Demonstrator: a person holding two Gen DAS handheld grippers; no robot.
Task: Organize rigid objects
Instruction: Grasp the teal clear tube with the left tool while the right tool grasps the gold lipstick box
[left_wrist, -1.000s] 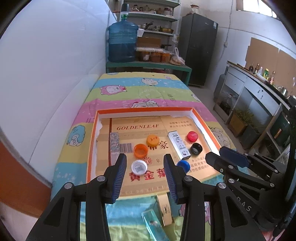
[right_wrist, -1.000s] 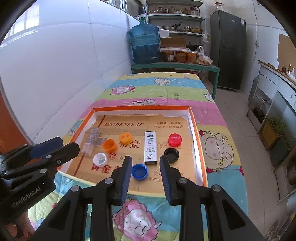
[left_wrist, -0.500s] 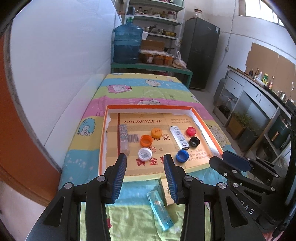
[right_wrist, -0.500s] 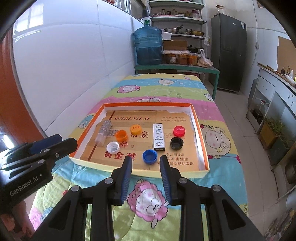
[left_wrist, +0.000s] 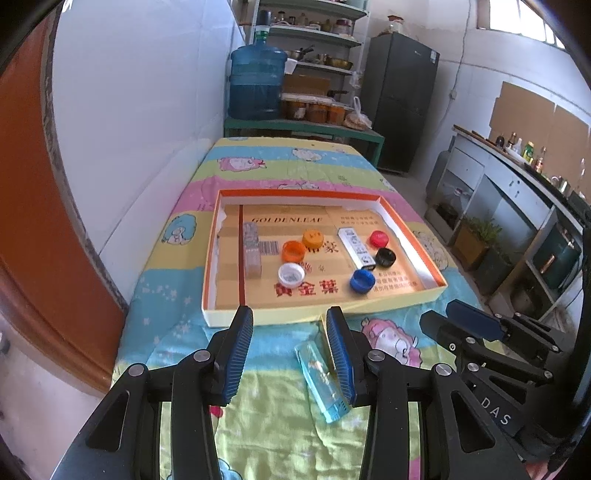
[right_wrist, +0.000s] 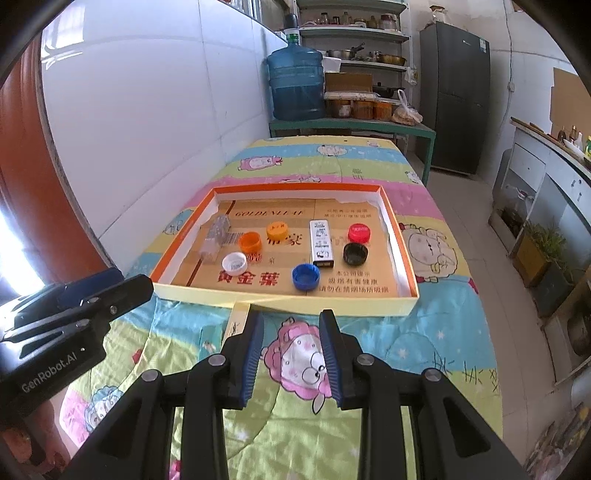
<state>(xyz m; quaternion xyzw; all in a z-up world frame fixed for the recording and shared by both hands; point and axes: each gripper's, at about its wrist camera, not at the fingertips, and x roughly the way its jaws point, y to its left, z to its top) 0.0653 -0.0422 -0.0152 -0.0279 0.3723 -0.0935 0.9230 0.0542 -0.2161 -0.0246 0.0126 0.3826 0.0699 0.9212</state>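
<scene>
The left gripper (left_wrist: 290, 332) has its blue ribbed fingers (left_wrist: 240, 347) apart with nothing between them, pointing steeply down over the cartoon-print cloth (left_wrist: 280, 413). A clear blue plastic case (left_wrist: 319, 380) lies on the cloth just beside the right-hand finger. The right gripper (right_wrist: 291, 338) also has its fingers (right_wrist: 253, 349) apart and empty, hovering above a pink sheep print; a slim yellow box (right_wrist: 236, 321) lies at its 10 o'clock. "GenRobot.AI" reads on the left gripper's body in the right wrist view.

At 12 o'clock of both sits the shallow orange-rimmed tray (left_wrist: 321, 315), its cardboard floor printed "GOLDENLEAF" and with red Chinese characters. Inside it lie a clear ribbed bottle (left_wrist: 252, 251) at 9 o'clock, then an orange cap (left_wrist: 293, 251), a yellow cap (left_wrist: 313, 239), a white cap (left_wrist: 291, 275), a blue cap (left_wrist: 362, 280), a white printed box (left_wrist: 355, 247), a black cap (left_wrist: 385, 257) and a red cap (left_wrist: 379, 239) toward 3 o'clock.
</scene>
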